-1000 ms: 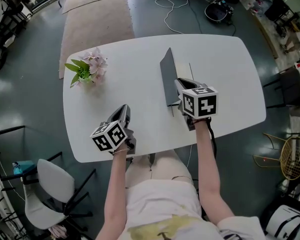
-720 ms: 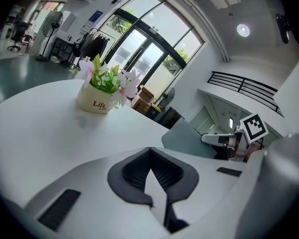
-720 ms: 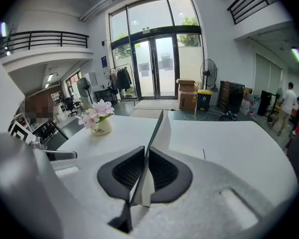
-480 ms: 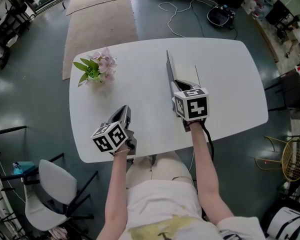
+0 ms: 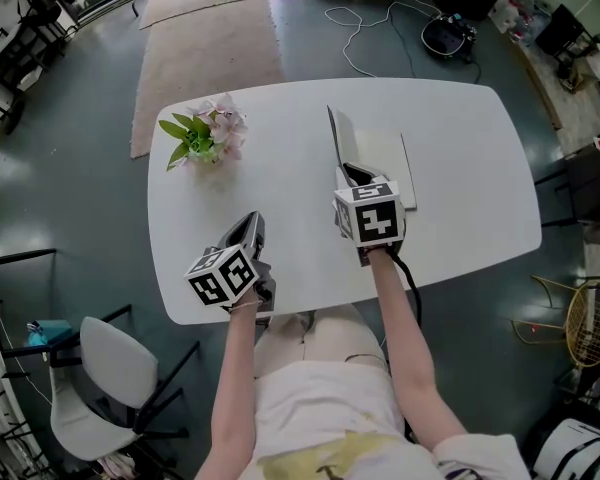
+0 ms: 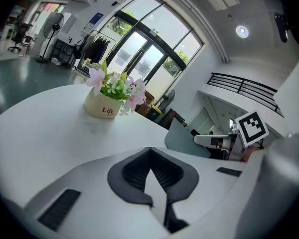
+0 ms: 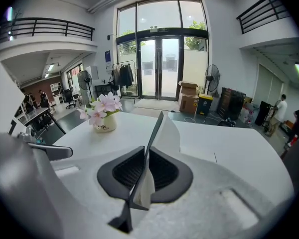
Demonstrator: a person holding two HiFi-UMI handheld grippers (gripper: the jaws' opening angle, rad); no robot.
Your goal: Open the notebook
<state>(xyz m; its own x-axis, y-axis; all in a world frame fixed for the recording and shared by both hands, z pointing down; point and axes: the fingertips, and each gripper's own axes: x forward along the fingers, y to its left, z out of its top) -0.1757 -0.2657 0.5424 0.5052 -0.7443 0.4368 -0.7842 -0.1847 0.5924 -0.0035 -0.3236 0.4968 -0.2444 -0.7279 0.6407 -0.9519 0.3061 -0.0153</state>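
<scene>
Right tongs (image 7: 147,156) are pinching the grey cover of the notebook (image 7: 157,126), pads pressed on it from both sides. A white leaf or two looks caught in with it, though I can't count them from here. From the head view, the notebook (image 5: 380,158) lies on the white surface (image 5: 460,188), right of the middle. Its cover stands nearly upright along the left edge, and the pale pages lie flat to the right. My right tongs (image 5: 348,171) grip that cover at its near end.

Left tongs (image 6: 150,158) are pressed together at the tips with nothing between them, only bare surface (image 6: 50,133) showing past them. In the head view they (image 5: 250,226) sit over the near left part of the surface, well apart from the notebook. The flower pot (image 5: 208,138) stands at the far left, pink blooms and green leaves, clear of both tongs. From the left side, the raised cover (image 6: 184,136) shows as a grey sheet beyond the pot (image 6: 102,108).
</scene>
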